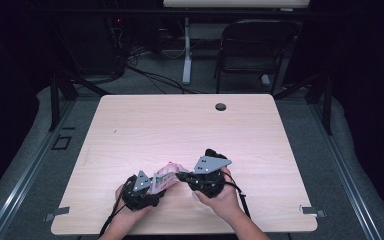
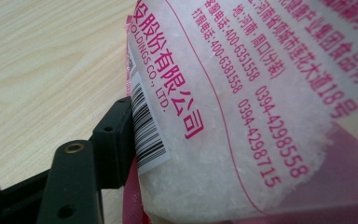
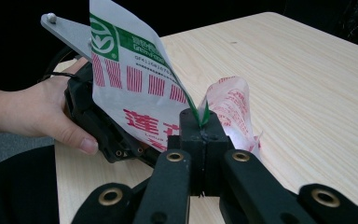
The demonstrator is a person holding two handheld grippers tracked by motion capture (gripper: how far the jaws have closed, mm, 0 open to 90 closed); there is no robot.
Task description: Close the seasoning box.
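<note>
A clear plastic bag (image 1: 166, 176) of white crystals, printed in pink and green, is held up between both grippers over the near middle of the wooden table (image 1: 190, 125). My right gripper (image 3: 204, 130) is shut on a thin edge of the bag (image 3: 135, 79), its jaws pressed together. My left gripper (image 1: 152, 187) grips the bag's other end. In the left gripper view one black finger (image 2: 114, 140) presses on the barcode side of the bag (image 2: 242, 93), which hides the other finger. A hand wraps around the left gripper (image 3: 140, 149).
A round cable hole (image 1: 220, 107) sits near the table's far edge. Metal clips (image 1: 312, 211) mark the front corners. Beyond the table stand a dark chair (image 1: 252, 47) and a white post (image 1: 186, 55) with cables on the floor.
</note>
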